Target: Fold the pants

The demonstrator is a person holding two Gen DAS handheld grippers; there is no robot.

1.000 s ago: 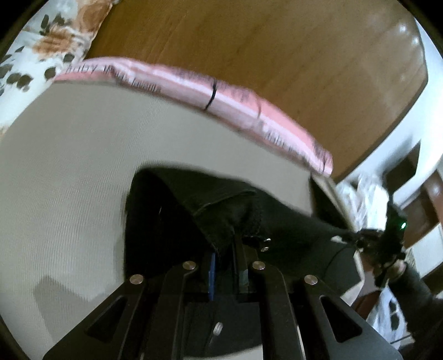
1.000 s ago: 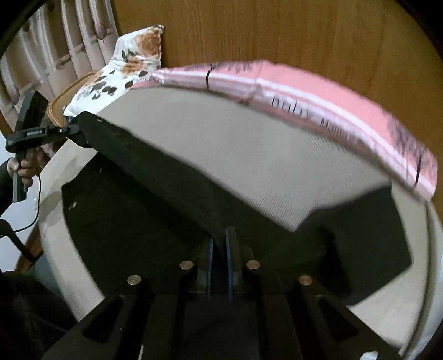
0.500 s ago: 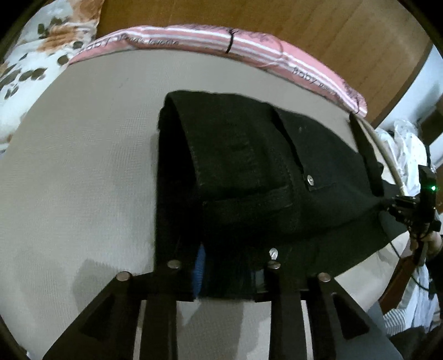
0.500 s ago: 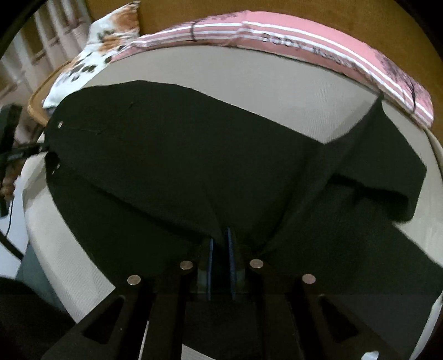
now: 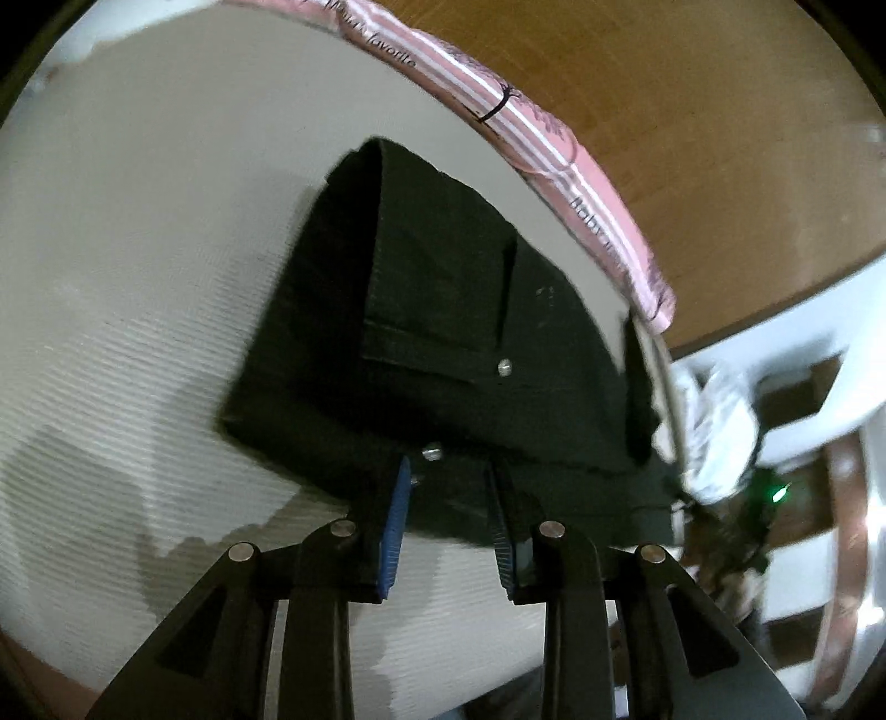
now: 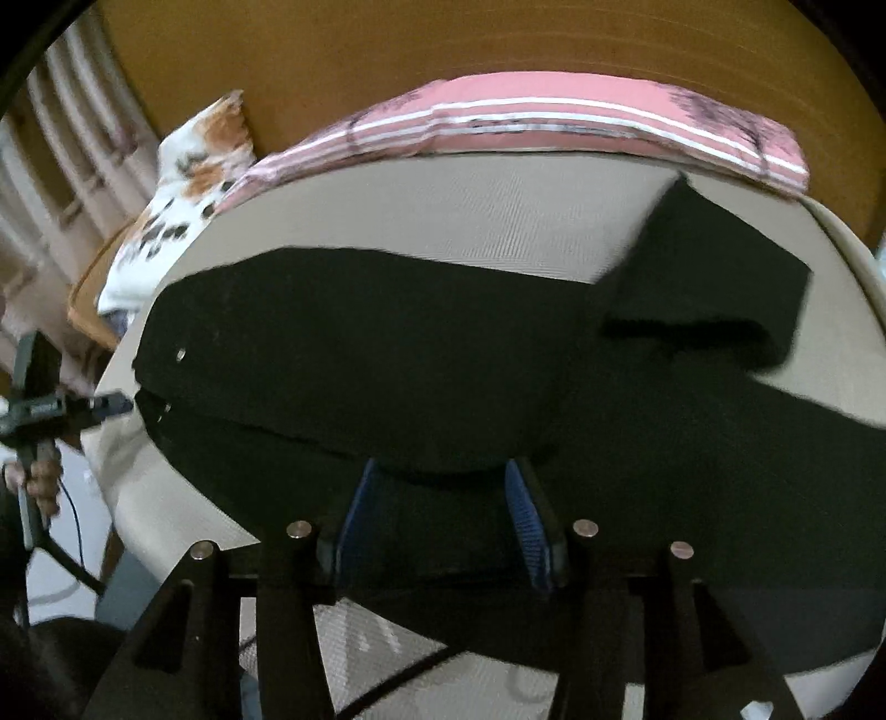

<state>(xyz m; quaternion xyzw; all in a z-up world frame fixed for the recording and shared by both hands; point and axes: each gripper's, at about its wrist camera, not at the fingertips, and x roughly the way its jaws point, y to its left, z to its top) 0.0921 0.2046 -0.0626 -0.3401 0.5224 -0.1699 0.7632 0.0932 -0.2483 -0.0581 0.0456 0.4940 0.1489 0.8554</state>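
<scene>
Black pants point(image 5: 443, 310) lie folded lengthwise on the beige mattress point(image 5: 138, 277), waist end with metal rivets toward my left gripper. My left gripper point(image 5: 448, 487) is open, its jaws apart at the waist edge, holding nothing. In the right wrist view the pants point(image 6: 415, 365) stretch across the bed, with the leg ends doubled over at the far right point(image 6: 714, 288). My right gripper point(image 6: 437, 498) is open, jaws spread over the near edge of the cloth. The left gripper also shows in the right wrist view point(image 6: 105, 407), at the pants' left end.
A pink striped pillow point(image 6: 554, 122) lies along the wooden headboard point(image 6: 443, 50). A floral pillow point(image 6: 183, 188) sits at the far left corner. White cloth point(image 5: 714, 432) and furniture stand beyond the bed's right edge.
Both grippers carried the pants over and laid them down folded, then opened and let go of the cloth. The pants now rest flat on the mattress.
</scene>
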